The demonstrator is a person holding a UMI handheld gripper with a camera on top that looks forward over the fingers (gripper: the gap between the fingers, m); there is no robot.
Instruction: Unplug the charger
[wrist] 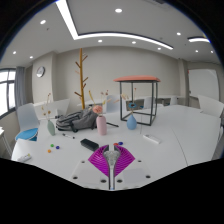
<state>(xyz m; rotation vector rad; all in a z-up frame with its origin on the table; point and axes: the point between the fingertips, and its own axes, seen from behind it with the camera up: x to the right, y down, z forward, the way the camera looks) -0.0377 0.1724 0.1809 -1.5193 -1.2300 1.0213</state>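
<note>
My gripper [112,150] hangs above the near part of a white table [170,150]. Its two magenta pads [99,160] meet along a thin grey line, so the fingers are shut, and I see nothing held between them. A small black block [88,145] lies on the table just ahead of the fingers to the left. A small white block [150,139] lies ahead to the right. I cannot tell which of them is the charger, and no cable or socket shows.
Farther back on the table are a dark bag [75,121], a pink bottle [101,124], a blue cone [131,121] and a teal thing [52,128]. Beyond stand a wooden coat stand [82,75] and a black-framed side table [137,80].
</note>
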